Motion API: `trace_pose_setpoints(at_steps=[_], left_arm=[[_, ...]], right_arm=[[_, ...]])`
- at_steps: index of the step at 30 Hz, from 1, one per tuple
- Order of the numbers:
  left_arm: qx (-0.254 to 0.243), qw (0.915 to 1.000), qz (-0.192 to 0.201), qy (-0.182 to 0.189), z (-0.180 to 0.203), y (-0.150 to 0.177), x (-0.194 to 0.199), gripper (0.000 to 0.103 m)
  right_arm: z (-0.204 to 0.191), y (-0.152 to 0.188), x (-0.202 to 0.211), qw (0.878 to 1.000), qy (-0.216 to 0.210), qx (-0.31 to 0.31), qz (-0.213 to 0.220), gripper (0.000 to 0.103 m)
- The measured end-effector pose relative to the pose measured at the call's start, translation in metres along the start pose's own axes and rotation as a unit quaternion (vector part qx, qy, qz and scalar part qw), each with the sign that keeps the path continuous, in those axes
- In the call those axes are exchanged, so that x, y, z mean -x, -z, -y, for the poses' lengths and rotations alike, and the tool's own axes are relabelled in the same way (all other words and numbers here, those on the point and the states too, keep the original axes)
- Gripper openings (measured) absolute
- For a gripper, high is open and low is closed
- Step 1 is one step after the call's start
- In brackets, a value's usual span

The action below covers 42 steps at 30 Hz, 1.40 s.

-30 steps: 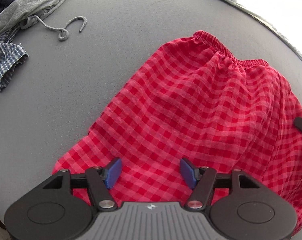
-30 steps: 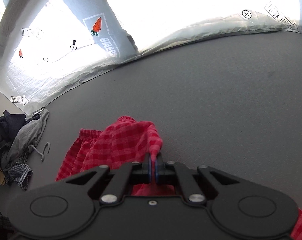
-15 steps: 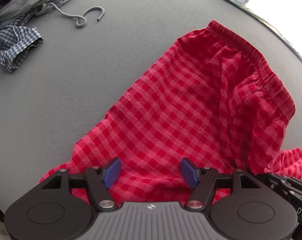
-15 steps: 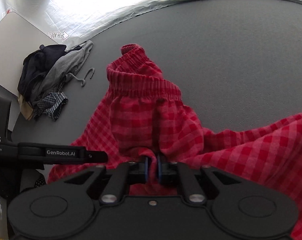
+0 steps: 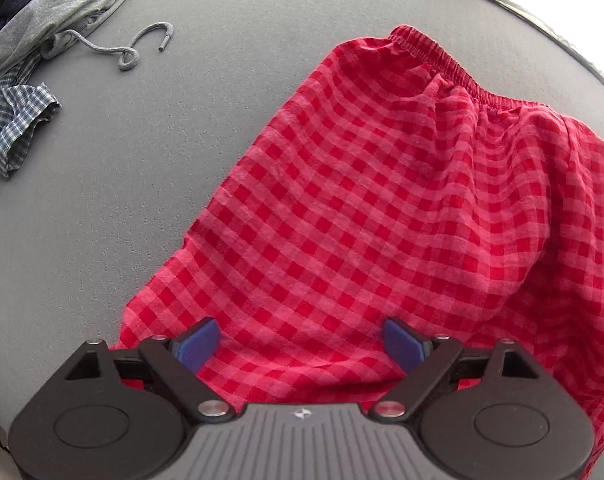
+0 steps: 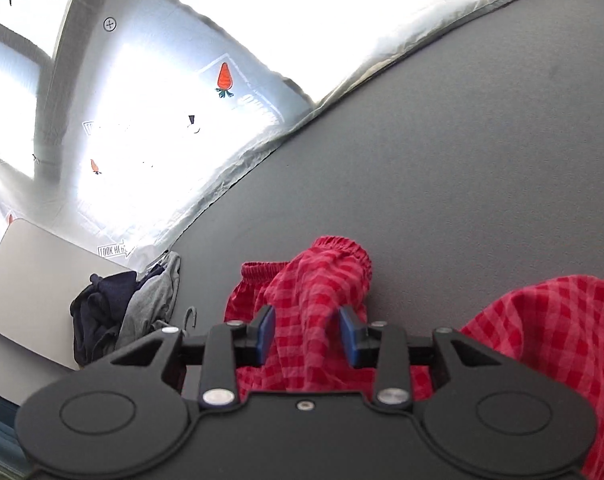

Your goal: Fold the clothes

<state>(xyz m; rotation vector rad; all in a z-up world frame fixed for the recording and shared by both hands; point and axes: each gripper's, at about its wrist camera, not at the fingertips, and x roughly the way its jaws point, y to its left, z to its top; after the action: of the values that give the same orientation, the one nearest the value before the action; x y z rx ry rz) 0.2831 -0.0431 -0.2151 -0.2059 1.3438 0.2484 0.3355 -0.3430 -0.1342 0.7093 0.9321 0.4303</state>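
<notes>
Red checked shorts lie spread on the grey table, elastic waistband at the far right. My left gripper is open and hovers over the near hem of the shorts, empty. In the right wrist view my right gripper is open, its blue pads on either side of a raised fold of the shorts, not pinching it.
A pile of other clothes lies at the far left: a grey drawstring garment, dark blue cloth and a blue checked piece. The pile shows in the right wrist view too. A bright printed sheet hangs beyond the table's far edge.
My right gripper has opened and let go of the shorts' fold, and its view has tilted up. The shorts have settled flatter under my left gripper, which stays open.
</notes>
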Motion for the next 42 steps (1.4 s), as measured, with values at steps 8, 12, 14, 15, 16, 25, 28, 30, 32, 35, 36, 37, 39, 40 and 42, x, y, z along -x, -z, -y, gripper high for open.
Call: trace_pose_setpoints(at_steps=[8,12,14,15,16,25,28,30,32,35,36,37,39,40,42], left_arm=[[0.023,0.9991,0.011,0.035,-0.004,-0.025,0.007,0.089],[0.014,0.9982,0.028,0.051,0.008,-0.035,0.018,0.089],[0.011,0.9974,0.036,0.061,0.012,-0.037,0.023,0.089],[0.012,0.9968,0.041,0.067,0.016,-0.033,0.028,0.089],[0.015,0.996,0.047,0.074,0.016,-0.035,0.031,0.089],[0.038,0.9917,0.072,0.1,0.012,-0.033,0.048,0.089],[0.034,0.9925,0.067,0.097,0.016,-0.03,0.041,0.089],[0.032,0.9932,0.062,0.092,0.02,-0.031,0.035,0.089],[0.026,0.9947,0.058,0.08,0.024,-0.032,0.025,0.089],[0.032,0.997,0.043,0.056,0.026,-0.034,0.01,0.089],[0.035,0.9972,0.038,0.055,0.025,-0.035,0.006,0.089],[0.039,0.9972,0.033,0.055,0.023,-0.035,0.002,0.089],[0.031,0.9977,0.036,0.049,0.023,-0.035,0.0,0.089],[0.024,0.998,0.038,0.045,0.024,-0.035,0.0,0.089],[0.018,0.9983,0.04,0.038,0.026,-0.034,0.0,0.09]], right_arm=[[0.028,-0.015,-0.031,0.997,0.004,-0.07,-0.022,0.041],[0.039,-0.018,-0.052,0.991,-0.013,-0.128,-0.033,0.026],[0.034,-0.018,-0.062,0.991,-0.022,-0.123,-0.046,0.01],[0.028,-0.016,-0.067,0.992,-0.029,-0.115,-0.053,0.01],[0.022,-0.014,-0.071,0.992,-0.039,-0.106,-0.062,0.008],[-0.017,0.049,-0.101,0.98,-0.067,-0.047,-0.181,0.007],[-0.016,0.063,-0.105,0.975,-0.063,-0.051,-0.206,0.007],[-0.013,0.064,-0.104,0.975,-0.059,-0.054,-0.207,0.007],[-0.011,0.062,-0.102,0.975,-0.059,-0.059,-0.204,0.007],[-0.008,0.06,-0.096,0.977,-0.055,-0.062,-0.198,0.009],[-0.006,0.057,-0.093,0.977,-0.053,-0.063,-0.194,0.009],[-0.005,0.056,-0.09,0.978,-0.052,-0.063,-0.191,0.009],[0.001,0.049,-0.079,0.98,-0.05,-0.065,-0.179,0.01],[0.004,0.045,-0.073,0.983,-0.049,-0.065,-0.166,0.01],[0.009,0.037,-0.061,0.987,-0.047,-0.066,-0.141,0.013]])
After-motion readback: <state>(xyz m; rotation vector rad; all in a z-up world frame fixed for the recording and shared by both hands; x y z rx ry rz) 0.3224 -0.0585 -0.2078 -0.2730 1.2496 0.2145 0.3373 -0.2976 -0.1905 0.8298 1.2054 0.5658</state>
